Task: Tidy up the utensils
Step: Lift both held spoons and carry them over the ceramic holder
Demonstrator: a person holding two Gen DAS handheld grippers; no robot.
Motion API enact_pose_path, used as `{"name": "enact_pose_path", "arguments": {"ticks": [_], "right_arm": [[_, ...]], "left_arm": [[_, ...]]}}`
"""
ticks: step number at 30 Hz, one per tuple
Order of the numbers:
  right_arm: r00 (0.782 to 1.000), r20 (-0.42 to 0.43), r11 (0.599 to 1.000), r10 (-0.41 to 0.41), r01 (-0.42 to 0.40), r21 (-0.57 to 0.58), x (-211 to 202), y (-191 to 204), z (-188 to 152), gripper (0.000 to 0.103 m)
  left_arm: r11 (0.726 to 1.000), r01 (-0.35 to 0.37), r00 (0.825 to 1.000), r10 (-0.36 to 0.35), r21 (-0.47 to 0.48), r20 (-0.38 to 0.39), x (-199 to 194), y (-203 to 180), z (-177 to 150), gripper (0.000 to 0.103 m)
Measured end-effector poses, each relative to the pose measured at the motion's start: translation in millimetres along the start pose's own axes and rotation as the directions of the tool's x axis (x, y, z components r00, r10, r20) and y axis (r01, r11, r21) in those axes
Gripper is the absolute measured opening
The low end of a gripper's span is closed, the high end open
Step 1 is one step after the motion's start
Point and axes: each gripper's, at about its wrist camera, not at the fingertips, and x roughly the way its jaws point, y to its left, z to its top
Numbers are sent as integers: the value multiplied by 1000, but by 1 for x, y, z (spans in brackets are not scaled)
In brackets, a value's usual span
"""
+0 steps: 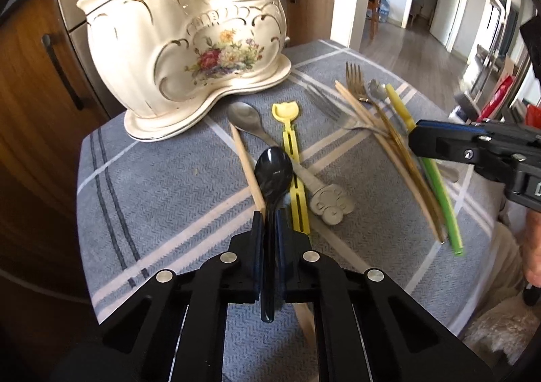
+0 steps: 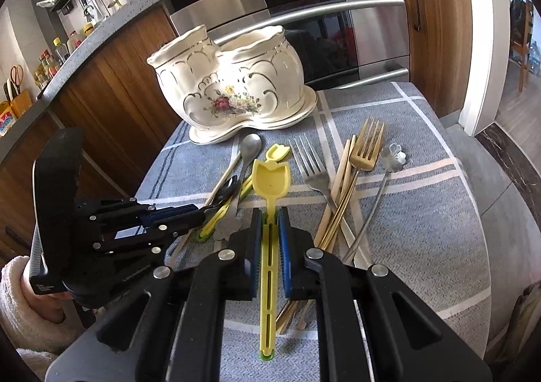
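Observation:
A black spoon (image 1: 273,172) points bowl-forward, and my left gripper (image 1: 269,216) is shut on its handle just above the grey checked cloth (image 1: 152,179). My right gripper (image 2: 269,213) is shut on a yellow tulip-shaped spoon (image 2: 270,179) with a slotted handle, held over the cloth. Seen from the right wrist, the left gripper (image 2: 199,214) sits at the left with the black spoon (image 2: 226,191). Seen from the left wrist, the right gripper (image 1: 414,138) comes in from the right with the yellow spoon (image 1: 436,179). A cream floral ceramic holder (image 1: 162,54) (image 2: 230,84) with two openings stands at the back.
On the cloth lie a second yellow spoon (image 2: 278,152), a silver spoon (image 2: 252,145), a silver fork (image 2: 312,169), a gold fork (image 2: 367,148), a flower-headed spoon (image 2: 394,155) and wooden chopsticks (image 2: 341,186). A steel oven (image 2: 338,27) and wooden cabinets stand behind the table.

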Motion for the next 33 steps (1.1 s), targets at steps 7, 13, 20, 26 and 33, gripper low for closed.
{"name": "enact_pose_path", "arguments": {"ticks": [7,13,20,26,33], "right_arm": [[1000,12,1000,3,-3,3,-3,0,-1,10],[1000,16,1000,3,-3,-6,-4,3,-1,10],[1000,12,1000,2,-2,-9,-3,4,-1,10],[1000,5,1000,3,-3,-15,-1,5,-2,10],[1000,2,1000,1,-1,-13,-1,5,-3,10]], "left_arm": [[999,38,998,-37,-23,41,-16,4,-1,7],[999,33,999,-33,-6,21,-16,3,-9,7],[999,16,1000,-16,33,-3,-9,-1,-14,7],[999,22,1000,-21,40,-10,-5,-2,-10,8],[998,2,1000,-2,59,-9,-2,-4,-6,8]]}}
